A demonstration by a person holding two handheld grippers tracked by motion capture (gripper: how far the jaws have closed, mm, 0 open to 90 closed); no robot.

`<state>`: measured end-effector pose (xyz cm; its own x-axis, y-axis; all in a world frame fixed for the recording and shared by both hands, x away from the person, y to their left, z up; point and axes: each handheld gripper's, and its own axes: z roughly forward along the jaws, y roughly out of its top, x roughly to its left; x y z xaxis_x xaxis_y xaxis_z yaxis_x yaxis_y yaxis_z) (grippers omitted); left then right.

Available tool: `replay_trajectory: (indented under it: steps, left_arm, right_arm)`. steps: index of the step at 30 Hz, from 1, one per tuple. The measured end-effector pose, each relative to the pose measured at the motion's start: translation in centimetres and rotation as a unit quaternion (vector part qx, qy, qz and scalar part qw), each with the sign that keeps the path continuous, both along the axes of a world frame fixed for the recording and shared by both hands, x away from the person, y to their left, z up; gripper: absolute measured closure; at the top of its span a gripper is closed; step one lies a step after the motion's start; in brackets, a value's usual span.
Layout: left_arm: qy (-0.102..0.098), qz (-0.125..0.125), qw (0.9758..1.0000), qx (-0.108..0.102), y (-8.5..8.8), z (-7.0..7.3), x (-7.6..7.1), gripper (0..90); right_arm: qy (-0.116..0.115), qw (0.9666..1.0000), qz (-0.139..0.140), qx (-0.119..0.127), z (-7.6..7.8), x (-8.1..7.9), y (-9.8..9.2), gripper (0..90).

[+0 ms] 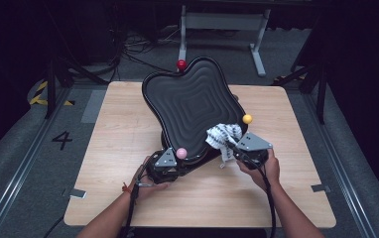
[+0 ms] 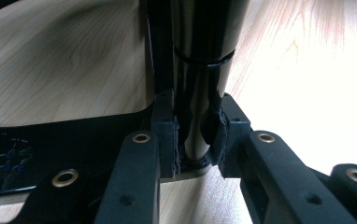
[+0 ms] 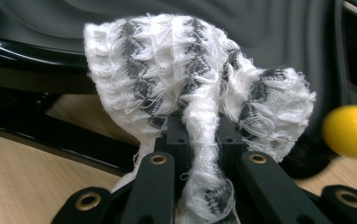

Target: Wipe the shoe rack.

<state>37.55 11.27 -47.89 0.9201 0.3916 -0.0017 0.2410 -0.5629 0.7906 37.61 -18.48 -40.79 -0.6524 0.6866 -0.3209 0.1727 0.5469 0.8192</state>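
A large black wavy-edged board (image 1: 192, 104) with a ribbed face stands tilted on the wooden table (image 1: 118, 134). Its black post (image 2: 200, 70) is clamped between the jaws of my left gripper (image 1: 170, 163) (image 2: 196, 133), near the board's front lower corner. My right gripper (image 1: 234, 146) (image 3: 200, 135) is shut on a white cloth with grey zigzag stripes (image 1: 223, 136) (image 3: 190, 79). The bunched cloth rests against the board's lower right rim.
Coloured balls sit on the board's edge: red (image 1: 181, 64) at the back, yellow (image 1: 247, 119) (image 3: 350, 130) at the right, pink (image 1: 181, 152) at the front. A white metal stand (image 1: 222, 25) lies beyond the table. Bare tabletop spreads left and right.
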Motion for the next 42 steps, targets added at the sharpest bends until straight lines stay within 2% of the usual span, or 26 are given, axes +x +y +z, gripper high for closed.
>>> replay_trajectory:
  steps: [2, 9, 15, 31, 38, 40, 41, 42]
  left_arm:
    - [0.000, 0.000, 1.0000, 0.000, 0.0, 0.0, 0.0, 74.0]
    - [-0.001, 0.000, 1.0000, 0.001, 0.0, 0.0, 0.0, 74.0]
    - [0.000, 0.001, 1.0000, 0.001, 0.0, 0.0, 0.0, 74.0]
    - [-0.001, 0.001, 1.0000, 0.002, 0.0, 0.0, 0.0, 74.0]
    - [0.000, 0.001, 1.0000, 0.002, 0.0, 0.0, 0.0, 74.0]
    - [-0.001, 0.000, 1.0000, 0.002, 0.0, 0.0, 0.0, 74.0]
    - [-0.001, 0.000, 1.0000, 0.002, 0.0, 0.0, 0.0, 74.0]
    - [-0.001, 0.000, 1.0000, 0.002, 0.0, 0.0, 0.0, 74.0]
  right_arm:
    - [0.000, 0.9999, 0.014, -0.003, -0.1, -0.2, 1.2, 80.6]
    - [-0.006, 0.9988, 0.049, -0.010, -0.1, -1.3, 3.5, 80.6]
    - [-0.005, 0.9981, 0.061, -0.002, 0.2, -1.9, 4.0, 80.7]
    - [-0.007, 0.9953, 0.096, -0.004, 0.8, -3.8, 5.5, 80.5]
    - [-0.016, 0.9958, 0.087, -0.023, 0.7, -3.8, 5.6, 80.5]
    - [-0.017, 0.9967, 0.076, -0.025, 0.7, -3.4, 5.2, 80.6]
    - [-0.015, 0.9978, 0.059, -0.027, 0.4, -2.7, 4.7, 80.6]
    - [-0.015, 0.9978, 0.059, -0.027, 0.4, -2.7, 4.7, 80.6]
